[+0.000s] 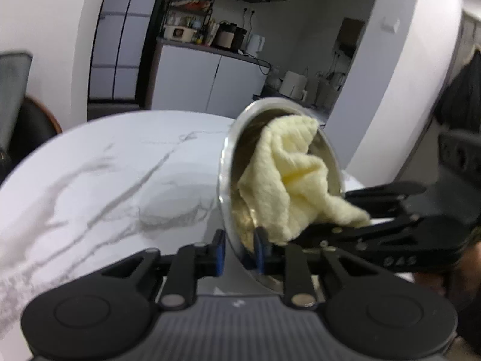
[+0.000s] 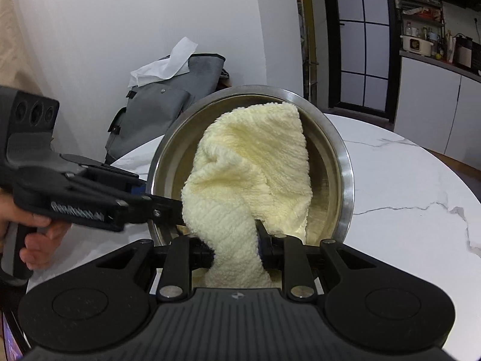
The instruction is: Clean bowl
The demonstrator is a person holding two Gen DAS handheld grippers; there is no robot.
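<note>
The left claw [image 1: 237, 249] is clamped on the rim of the round stainless-steel bowl [image 2: 345, 162], held tilted above the white marbled surface [image 1: 105, 174]. Ahead of the right claw [image 2: 236, 243], clamped on the pale yellow terry cloth [image 2: 252, 156], wiping looks midway; open surface lies rightward.
</note>
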